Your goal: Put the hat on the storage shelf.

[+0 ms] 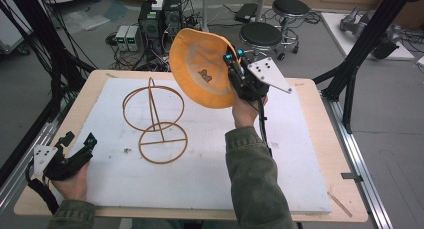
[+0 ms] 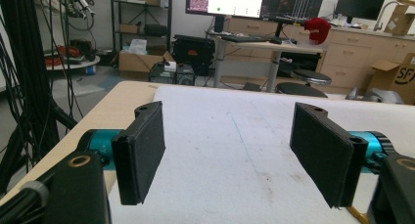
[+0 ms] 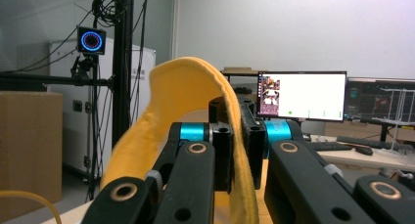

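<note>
A: Where are the two hands?

B: The right gripper (image 1: 239, 69) is lifted up over the far side of the counter (image 1: 310, 186). The green sleeve (image 1: 252, 179) reaches up from the bottom. Its jaws are squeezed tight on the edge of a yellow hat (image 1: 200, 69), and the hat hangs in the air, tipped so we look into its inside. In the right gripper view the yellow brim (image 3: 166, 111) curves up and over between the jaws.

A: And the other hand?

B: The left gripper (image 1: 80, 146) rests low at the near left corner of the counter. Its jaws stand wide apart with nothing in them.

A: What else is on the counter?

B: A big white mat (image 1: 210, 164) covers most of it. A wire hat stand (image 1: 155, 121) made of thin brown rings lies on the mat, below and to the left of the hat, not touching it.

A: Anything hard to see?

B: There is a small dark mark (image 1: 204, 75) inside the hat. I can't tell what it is. The hat hides some of the boxes and cables behind the counter.
</note>
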`<state>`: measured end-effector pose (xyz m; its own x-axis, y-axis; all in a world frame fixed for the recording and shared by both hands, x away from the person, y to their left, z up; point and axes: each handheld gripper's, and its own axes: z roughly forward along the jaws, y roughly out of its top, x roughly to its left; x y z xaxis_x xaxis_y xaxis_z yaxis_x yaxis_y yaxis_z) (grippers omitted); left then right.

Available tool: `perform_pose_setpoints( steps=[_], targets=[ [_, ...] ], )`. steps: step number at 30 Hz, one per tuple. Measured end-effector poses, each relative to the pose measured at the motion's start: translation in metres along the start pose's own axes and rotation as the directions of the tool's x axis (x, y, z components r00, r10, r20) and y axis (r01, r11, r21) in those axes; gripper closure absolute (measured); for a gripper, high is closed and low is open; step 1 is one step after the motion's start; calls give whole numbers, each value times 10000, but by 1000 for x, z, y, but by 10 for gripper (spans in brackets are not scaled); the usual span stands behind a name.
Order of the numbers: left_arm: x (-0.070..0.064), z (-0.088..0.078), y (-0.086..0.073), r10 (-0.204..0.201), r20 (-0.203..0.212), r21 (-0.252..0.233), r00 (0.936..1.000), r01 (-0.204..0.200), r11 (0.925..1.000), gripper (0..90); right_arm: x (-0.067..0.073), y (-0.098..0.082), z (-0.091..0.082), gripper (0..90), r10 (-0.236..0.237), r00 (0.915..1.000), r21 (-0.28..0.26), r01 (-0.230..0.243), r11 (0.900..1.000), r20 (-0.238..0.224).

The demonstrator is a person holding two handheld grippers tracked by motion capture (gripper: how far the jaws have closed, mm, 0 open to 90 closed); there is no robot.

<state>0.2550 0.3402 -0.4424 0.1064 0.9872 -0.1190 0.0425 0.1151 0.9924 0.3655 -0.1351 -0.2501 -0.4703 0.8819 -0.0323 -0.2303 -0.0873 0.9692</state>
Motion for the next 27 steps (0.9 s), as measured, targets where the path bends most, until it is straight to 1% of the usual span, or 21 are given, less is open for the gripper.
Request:
perform_pose_setpoints(
  steps=[3,6,9,10,11,14,15,20,21,24,27],
  targets=[
    [0,0,0,-21,1,-5,10000,21,10000,290,2,1,3,865,80,10000,-74,-80,9999,-11],
    [0,0,0,-32,8,-3,10000,32,10000,291,7,3,7,865,184,9998,-156,-186,9997,-82],
    [0,0,0,-18,7,-14,10000,18,10000,290,15,5,12,865,156,9997,-210,-159,9997,-176],
    [0,0,0,-21,7,-8,10000,21,10000,290,15,5,12,865,156,9997,-210,-159,9997,-176],
    [0,0,0,-30,11,-8,10000,30,10000,291,18,5,14,865,172,9995,-246,-178,9995,-258],
    [1,0,0,-38,25,3,10000,38,10000,290,22,4,16,865,207,9992,-193,-213,9996,-342],
    [0,0,0,-47,42,-14,10000,47,10000,291,26,3,18,865,304,9986,-154,-311,9994,-423],
    [0,0,0,-57,47,-22,10000,57,10000,290,32,2,19,865,495,9966,-186,-508,9985,-651],
    [1,0,0,-48,35,-14,10000,48,10000,291,37,3,18,865,482,9948,-206,-503,9985,-895],
    [1,0,0,-62,31,-6,10000,62,10000,291,45,4,17,864,487,9910,-283,-526,9982,-1246],
    [1,0,0,-60,22,-9,10000,60,10000,291,55,6,15,864,477,9846,-347,-542,9979,-1679]
  ],
)
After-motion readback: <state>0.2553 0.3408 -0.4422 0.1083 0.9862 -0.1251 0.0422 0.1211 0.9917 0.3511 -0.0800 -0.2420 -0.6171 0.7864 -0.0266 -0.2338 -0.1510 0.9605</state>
